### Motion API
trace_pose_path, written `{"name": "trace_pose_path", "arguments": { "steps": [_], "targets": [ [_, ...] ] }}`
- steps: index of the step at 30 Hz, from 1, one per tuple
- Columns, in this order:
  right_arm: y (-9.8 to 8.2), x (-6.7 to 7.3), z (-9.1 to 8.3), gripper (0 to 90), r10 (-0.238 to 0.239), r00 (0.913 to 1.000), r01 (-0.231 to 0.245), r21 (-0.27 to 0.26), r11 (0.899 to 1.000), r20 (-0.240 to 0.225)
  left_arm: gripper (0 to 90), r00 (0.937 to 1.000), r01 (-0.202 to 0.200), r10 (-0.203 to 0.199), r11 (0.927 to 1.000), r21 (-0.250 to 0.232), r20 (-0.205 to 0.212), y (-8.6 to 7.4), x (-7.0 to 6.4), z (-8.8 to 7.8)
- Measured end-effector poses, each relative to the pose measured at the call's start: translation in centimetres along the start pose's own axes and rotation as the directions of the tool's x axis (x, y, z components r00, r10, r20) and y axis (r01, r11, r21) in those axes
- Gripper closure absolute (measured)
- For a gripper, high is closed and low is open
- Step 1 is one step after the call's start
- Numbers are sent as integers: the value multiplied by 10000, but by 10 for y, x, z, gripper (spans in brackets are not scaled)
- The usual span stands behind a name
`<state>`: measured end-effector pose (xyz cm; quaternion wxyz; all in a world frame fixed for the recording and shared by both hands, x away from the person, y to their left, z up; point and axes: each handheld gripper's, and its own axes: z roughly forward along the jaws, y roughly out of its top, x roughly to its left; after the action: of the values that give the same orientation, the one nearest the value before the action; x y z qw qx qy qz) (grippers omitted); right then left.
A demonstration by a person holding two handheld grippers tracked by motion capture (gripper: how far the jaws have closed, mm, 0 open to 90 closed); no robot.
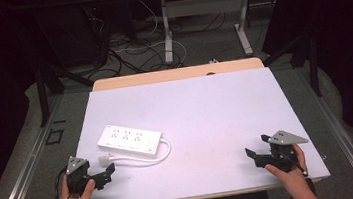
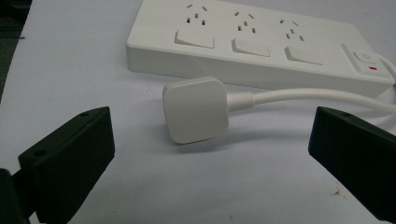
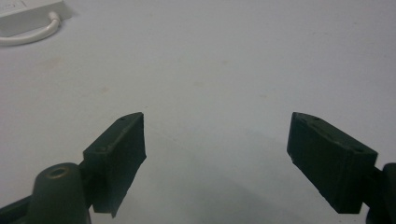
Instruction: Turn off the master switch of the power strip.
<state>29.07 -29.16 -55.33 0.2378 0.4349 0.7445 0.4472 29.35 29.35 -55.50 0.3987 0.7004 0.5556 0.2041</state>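
We are only starting: our left gripper (image 2: pixel 210 154), jaws spread wide and holding nothing, is facing the plug (image 2: pixel 195 109) lying beside the power strip (image 2: pixel 252 44) on the tabletop (image 1: pixel 227 119), nothing grasped yet

My jaws are matt black plastic; the plug (image 2: pixel 195 109) and strip (image 2: pixel 252 44) are smooth white plastic with a slight sheen, the table (image 1: pixel 226 114) matt and faintly stained.
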Motion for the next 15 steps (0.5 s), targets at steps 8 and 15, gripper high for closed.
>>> {"name": "trace_pose_path", "arguments": {
  "steps": [8, 15],
  "targets": [
    [0, 1, 0, 185, 25, 10000, -25, 84, 10000, 49, 4, 10000, -27, 27, 10000, 45, -41, -1, 0, 2],
    [-1, 0, 1, 185, 60, 10000, -60, 4, 10000, -19, 4, 10000, -66, 67, 9999, 153, -42, -2, -1, 3]
  ]
}}
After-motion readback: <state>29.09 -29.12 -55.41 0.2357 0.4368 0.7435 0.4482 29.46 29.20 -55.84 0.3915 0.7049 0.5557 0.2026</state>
